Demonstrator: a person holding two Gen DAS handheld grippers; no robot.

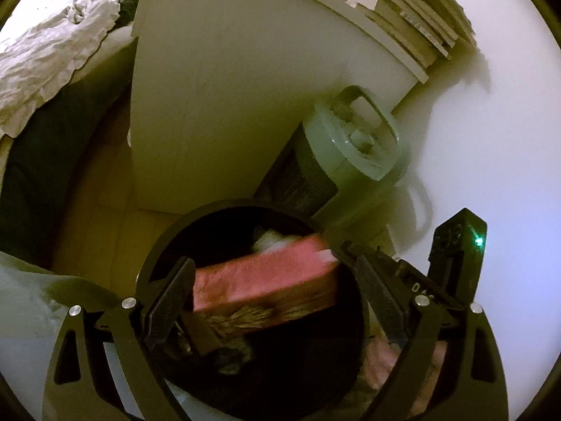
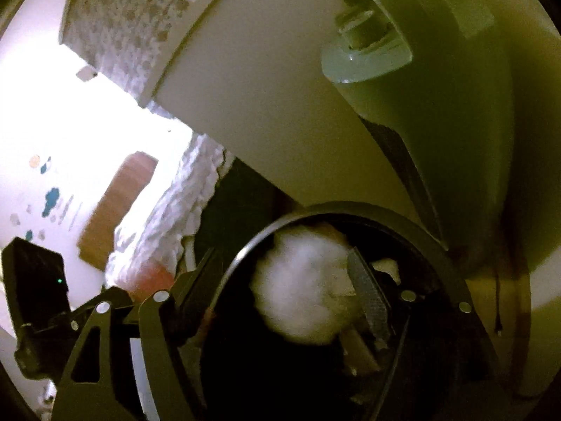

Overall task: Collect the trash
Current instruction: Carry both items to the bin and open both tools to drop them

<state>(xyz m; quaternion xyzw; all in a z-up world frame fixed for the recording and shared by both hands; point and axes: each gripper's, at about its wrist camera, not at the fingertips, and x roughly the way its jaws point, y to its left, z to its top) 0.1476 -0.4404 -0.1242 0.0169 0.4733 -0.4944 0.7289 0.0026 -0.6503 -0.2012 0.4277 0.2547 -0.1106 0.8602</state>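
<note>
The left tool [image 1: 270, 277] hangs over the round black trash bin [image 1: 168, 245] on the wooden floor [image 1: 105, 217], its fingers apart, with a pink rectangular box [image 1: 266, 277] between them above the bin's mouth; whether the pads touch it I cannot tell. The right tool [image 2: 284, 280] is also spread, a crumpled white paper wad [image 2: 301, 280] loose between its fingers over the bin.
</note>
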